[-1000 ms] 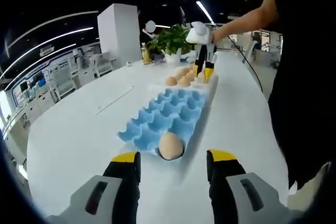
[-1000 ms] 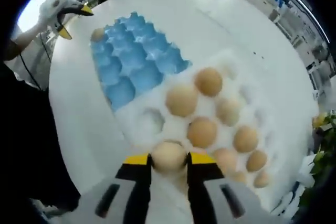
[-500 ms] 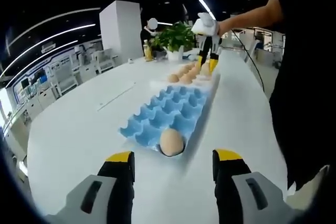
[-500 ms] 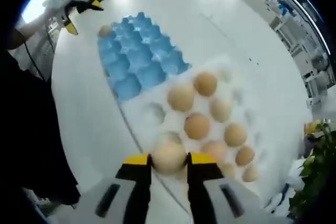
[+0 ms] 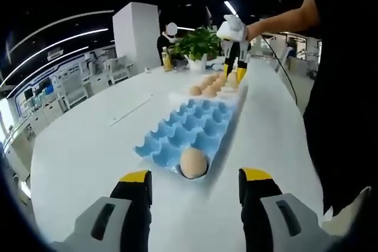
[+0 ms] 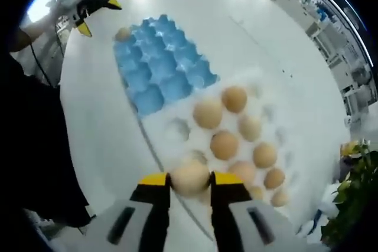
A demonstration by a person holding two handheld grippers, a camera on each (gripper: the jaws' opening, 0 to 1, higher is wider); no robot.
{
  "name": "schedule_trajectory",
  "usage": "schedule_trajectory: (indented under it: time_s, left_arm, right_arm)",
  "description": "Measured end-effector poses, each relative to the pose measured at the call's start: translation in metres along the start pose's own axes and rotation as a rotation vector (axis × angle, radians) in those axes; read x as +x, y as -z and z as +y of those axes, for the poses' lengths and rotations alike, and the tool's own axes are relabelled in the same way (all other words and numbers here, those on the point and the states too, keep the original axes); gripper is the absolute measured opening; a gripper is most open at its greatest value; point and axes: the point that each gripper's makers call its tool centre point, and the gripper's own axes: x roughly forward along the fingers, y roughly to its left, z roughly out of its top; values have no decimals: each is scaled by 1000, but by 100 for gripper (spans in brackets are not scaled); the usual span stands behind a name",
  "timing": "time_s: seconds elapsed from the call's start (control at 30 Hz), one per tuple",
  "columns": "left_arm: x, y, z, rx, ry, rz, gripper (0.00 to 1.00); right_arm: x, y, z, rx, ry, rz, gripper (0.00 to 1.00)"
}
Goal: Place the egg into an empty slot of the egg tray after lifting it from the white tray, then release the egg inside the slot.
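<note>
Holding one egg point(image 6: 190, 176) between its yellow-tipped jaws, the right tongs point(image 6: 190, 180) are closed on it, and the egg appears raised clear of the white tray point(image 6: 177, 129) that lies just beyond the jaw tips.

Item: white tray. Directly ahead of and below the right tongs; carries several more eggs point(image 6: 224, 144), with a few bare hollows on the side nearest the blue tray.

Item: blue egg tray point(image 6: 155, 66). Farther out from the right tongs, butted against the white tray's far edge. Nearly all slots bare; one slot at the far corner holds a single egg point(image 6: 122, 33).

Item: left tongs point(image 5: 194, 182). Jaws spread wide, gripping nothing, hovering above the table point(image 5: 82, 146) just short of the blue tray's near corner, where that lone egg point(image 5: 192, 163) sits straight ahead between the jaw tips. Seen from here, the right tongs point(image 5: 234, 74) hang over the white tray point(image 5: 184, 95) at the far end.

Item: potted plant point(image 5: 195, 44), beyond the far end of the trays.

Step in hand, as judged: lift done, carry to the blue tray beginning. The next move calls for travel forward over the white tray's remaining eggs, a level descent into a bare blue slot, then a gentle parting of the jaws. Risk: squeezing or clipping a slot ridge.
</note>
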Motion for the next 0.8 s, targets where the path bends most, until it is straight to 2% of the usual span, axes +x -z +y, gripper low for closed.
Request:
schedule_trajectory:
  time_s: [0.53,0.8]
  left_arm:
    - [-2,3,0,-19,-7,0,60]
    - [-4,2,1,-22,-11,-8,59]
  right_arm:
    - [5,-52,25,-99,-54,-51,26]
    - [9,-65,31,-135,-67,-58,26]
